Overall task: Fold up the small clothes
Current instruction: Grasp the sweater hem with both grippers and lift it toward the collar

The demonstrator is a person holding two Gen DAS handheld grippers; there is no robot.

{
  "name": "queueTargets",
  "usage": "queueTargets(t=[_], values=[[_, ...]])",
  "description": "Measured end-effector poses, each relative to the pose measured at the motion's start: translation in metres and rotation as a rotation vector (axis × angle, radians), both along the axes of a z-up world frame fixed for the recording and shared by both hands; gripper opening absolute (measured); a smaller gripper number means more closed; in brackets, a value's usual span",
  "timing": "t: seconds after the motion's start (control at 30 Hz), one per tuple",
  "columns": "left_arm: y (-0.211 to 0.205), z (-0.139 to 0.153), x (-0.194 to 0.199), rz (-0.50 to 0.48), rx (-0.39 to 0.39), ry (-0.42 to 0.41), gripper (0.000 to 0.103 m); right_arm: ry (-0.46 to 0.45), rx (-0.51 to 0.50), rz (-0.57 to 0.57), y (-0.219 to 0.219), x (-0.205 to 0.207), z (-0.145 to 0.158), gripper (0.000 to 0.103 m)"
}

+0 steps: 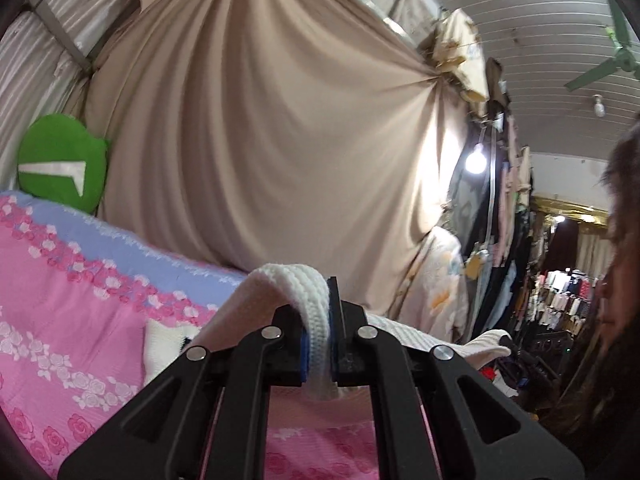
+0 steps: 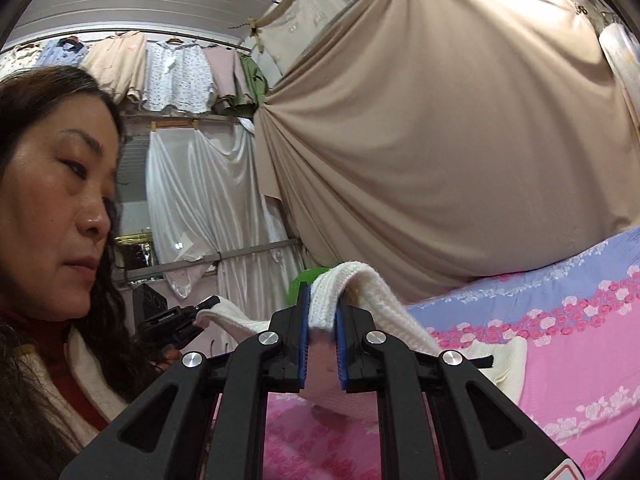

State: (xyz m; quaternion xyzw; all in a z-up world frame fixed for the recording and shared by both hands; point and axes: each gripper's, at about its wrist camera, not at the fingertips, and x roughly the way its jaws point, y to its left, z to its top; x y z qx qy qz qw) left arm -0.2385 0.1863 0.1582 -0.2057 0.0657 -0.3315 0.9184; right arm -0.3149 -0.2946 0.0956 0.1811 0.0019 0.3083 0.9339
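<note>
A small white knitted garment (image 1: pixel 304 292) is held up above a pink and lilac floral bedspread (image 1: pixel 60 280). My left gripper (image 1: pixel 320 344) is shut on one ribbed edge of it; the knit bulges over the blue pads. My right gripper (image 2: pixel 322 340) is shut on another edge of the same garment (image 2: pixel 360 292). The cloth sags between the two grippers, and its lower part hangs down onto the bedspread (image 2: pixel 580 340). The left gripper also shows in the right wrist view (image 2: pixel 188 316), gripping the far end of the cloth.
A beige draped curtain (image 1: pixel 260 140) hangs behind the bed. A green round cushion (image 1: pixel 60 164) rests at the bed's far left. The person's face (image 2: pixel 60 208) is close on the left. Hanging clothes (image 2: pixel 176 76) and shop racks (image 1: pixel 560 300) lie behind.
</note>
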Motion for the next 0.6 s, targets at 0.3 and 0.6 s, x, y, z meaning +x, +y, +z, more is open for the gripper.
queueTargets(t=[0.3, 0.6], values=[[-0.039, -0.052, 0.164, 0.095, 0.137, 0.447, 0.006, 0.378, 0.124, -0.083, -0.027, 0.162, -0.060, 0.011], [-0.050, -0.121, 0.255, 0.220, 0.239, 0.695, 0.006, 0.650, 0.133, -0.132, -0.029, 0.267, -0.103, 0.011]])
